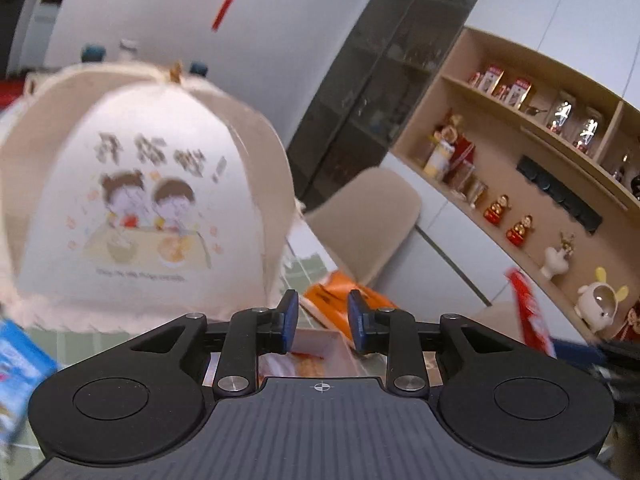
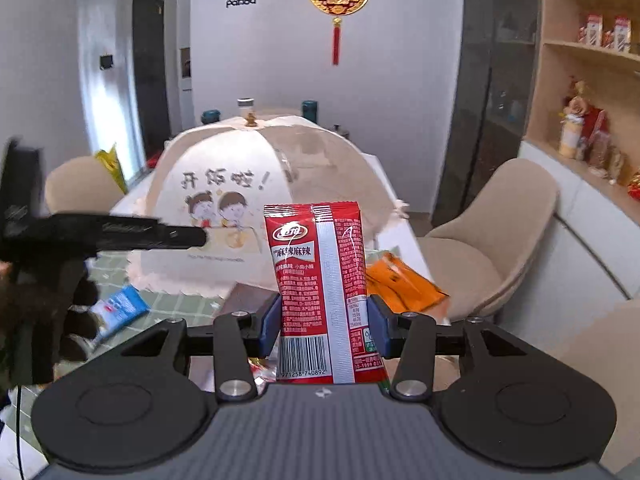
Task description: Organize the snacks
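My right gripper (image 2: 323, 324) is shut on a red snack packet (image 2: 320, 280) and holds it upright above the table; the packet also shows blurred at the right of the left wrist view (image 1: 528, 308). My left gripper (image 1: 322, 318) is open and empty, above a white box (image 1: 316, 344) with snacks inside. An orange snack bag (image 1: 340, 296) lies just beyond its fingers and also shows in the right wrist view (image 2: 400, 280). A blue snack packet (image 2: 120, 308) lies on the table at the left, and shows at the left edge of the left wrist view (image 1: 20, 372).
A large beige dome food cover (image 2: 256, 184) with a cartoon print stands on the green checked tablecloth (image 2: 176, 304) behind the snacks. Beige chairs (image 2: 492, 240) stand at the table's right side. A wooden shelf (image 1: 540, 168) with figurines runs along the right wall.
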The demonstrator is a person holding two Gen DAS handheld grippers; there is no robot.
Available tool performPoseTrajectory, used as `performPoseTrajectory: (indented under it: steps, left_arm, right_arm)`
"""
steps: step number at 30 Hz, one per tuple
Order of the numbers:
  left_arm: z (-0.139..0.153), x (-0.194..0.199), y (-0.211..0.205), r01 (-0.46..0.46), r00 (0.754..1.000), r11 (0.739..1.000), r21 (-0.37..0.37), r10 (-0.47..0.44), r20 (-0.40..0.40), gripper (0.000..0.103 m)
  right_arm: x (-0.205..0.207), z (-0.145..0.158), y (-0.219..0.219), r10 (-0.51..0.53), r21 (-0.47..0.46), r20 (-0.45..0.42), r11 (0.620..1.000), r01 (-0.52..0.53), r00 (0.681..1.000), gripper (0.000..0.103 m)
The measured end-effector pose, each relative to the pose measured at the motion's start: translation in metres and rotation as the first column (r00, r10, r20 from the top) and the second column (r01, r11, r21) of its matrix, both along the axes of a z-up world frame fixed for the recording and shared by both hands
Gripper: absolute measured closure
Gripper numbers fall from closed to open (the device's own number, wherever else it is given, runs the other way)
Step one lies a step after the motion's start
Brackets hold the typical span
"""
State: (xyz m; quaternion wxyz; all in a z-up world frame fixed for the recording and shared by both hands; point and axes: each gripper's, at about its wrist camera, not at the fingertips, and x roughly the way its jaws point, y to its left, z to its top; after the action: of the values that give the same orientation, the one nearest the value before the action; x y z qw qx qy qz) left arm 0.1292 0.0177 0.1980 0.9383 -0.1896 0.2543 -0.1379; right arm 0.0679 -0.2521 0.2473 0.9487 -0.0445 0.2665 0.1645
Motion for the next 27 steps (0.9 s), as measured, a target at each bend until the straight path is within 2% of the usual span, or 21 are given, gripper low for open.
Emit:
performPoseTrajectory:
  steps: [4,7,11,14,17,21,24,27]
  left_arm:
    - [0.012,-0.022,0.032,-0.043,0.999,0.999,0.013,0.043,0.003,0.073]
    - [0.007,-0.039,0.060,-0.085,0.996,0.996,0.029,0.085,-0.019,0.073]
    - [-0.008,-0.068,0.111,-0.185,0.980,0.981,0.063,0.188,-0.059,0.073]
    - [-0.027,-0.089,0.157,-0.281,0.947,0.956,0.081,0.290,-0.138,0.073]
    - [-0.057,-0.111,0.195,-0.356,0.898,0.924,0.139,0.380,-0.224,0.073]
    - [-0.109,-0.139,0.215,-0.381,0.837,0.901,0.209,0.432,-0.335,0.073]
    - [-0.140,-0.158,0.218,-0.404,0.800,0.890,0.213,0.456,-0.390,0.073]
    - [-0.147,-0.171,0.219,-0.448,0.796,0.871,0.203,0.492,-0.353,0.071]
  right_arm:
    - [0.034,-0.002,0.021,0.032,0.041,-0.060,0.999,-0.029,0.998,0.058]
    - [0.063,-0.013,0.044,0.013,0.025,-0.103,1.000,-0.010,0.995,0.057]
    - [0.098,-0.039,0.068,-0.024,0.028,-0.182,0.999,0.029,0.983,0.047]
    - [0.107,-0.056,0.081,-0.058,0.017,-0.221,0.998,0.064,0.974,0.043]
    - [0.105,-0.066,0.093,-0.059,0.013,-0.257,0.998,0.065,0.965,0.043]
    - [0.090,-0.080,0.115,-0.021,-0.028,-0.281,1.000,0.013,0.960,0.043]
    - [0.073,-0.087,0.134,0.013,-0.098,-0.268,0.994,-0.041,0.963,0.043]
    - [0.054,-0.099,0.160,0.098,-0.115,-0.300,0.984,-0.138,0.949,0.040]
